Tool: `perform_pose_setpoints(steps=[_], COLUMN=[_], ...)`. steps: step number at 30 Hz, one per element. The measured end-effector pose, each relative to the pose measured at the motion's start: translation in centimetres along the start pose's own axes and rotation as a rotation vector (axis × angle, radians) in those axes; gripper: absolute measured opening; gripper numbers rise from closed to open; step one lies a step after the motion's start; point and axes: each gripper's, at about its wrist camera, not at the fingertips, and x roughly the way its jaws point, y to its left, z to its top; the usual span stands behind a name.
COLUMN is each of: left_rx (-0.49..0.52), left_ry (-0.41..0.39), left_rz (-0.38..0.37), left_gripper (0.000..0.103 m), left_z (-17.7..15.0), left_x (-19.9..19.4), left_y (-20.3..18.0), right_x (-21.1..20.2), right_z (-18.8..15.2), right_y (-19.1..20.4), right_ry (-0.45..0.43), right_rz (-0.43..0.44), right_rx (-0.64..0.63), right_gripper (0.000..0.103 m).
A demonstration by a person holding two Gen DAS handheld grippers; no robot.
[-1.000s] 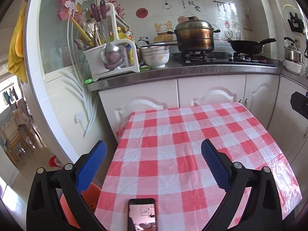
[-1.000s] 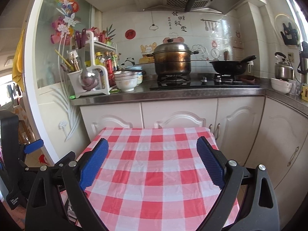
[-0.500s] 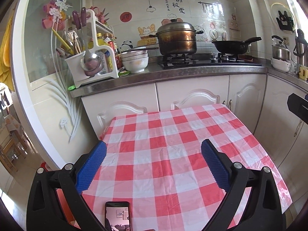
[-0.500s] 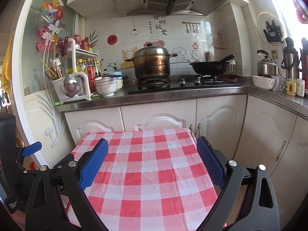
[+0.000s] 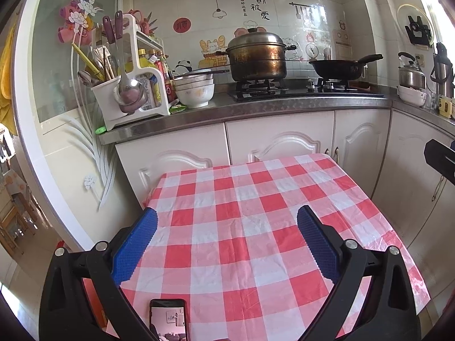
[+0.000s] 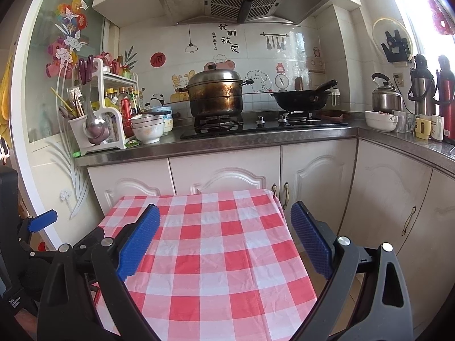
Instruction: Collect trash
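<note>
My left gripper [image 5: 226, 228] is open and empty, held above a table with a red and white checked cloth [image 5: 256, 199]. My right gripper [image 6: 224, 227] is open and empty, above the same cloth [image 6: 216, 255] near its right side. The left gripper also shows at the left edge of the right wrist view [image 6: 42, 223]. I see no trash on the cloth. An orange bin [image 5: 95, 307] shows partly below the table's left edge, behind my left gripper's arm.
A phone [image 5: 169, 319] lies at the table's near edge. Behind the table, white cabinets [image 5: 284, 147] carry a steel counter [image 5: 256, 108] with a utensil rack [image 5: 128, 85], bowls [image 5: 194, 91], a pot [image 5: 257, 56] and a wok [image 5: 338, 68]. More cabinets [image 6: 398, 213] stand at the right.
Both views have tilted up and pulled back from the table. The counter and hood now show more and the table sits lower. Both grippers stay open.
</note>
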Motion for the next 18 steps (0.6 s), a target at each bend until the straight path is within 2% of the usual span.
perform_pose_setpoints(steps=[10, 18], left_rx=[-0.004, 0.001], left_ry=[0.029, 0.08], left_rz=[0.006, -0.025], left_gripper=[0.097, 0.097], left_z=[-0.6, -1.3], left_x=[1.2, 2.9], left_y=[-0.1, -0.7], right_x=[1.0, 2.1], right_z=[-0.5, -1.2], right_y=[0.0, -0.2], right_ry=[0.029, 0.057], right_rz=[0.01, 0.016], right_rx=[0.0, 0.002], right_gripper=[0.094, 0.094])
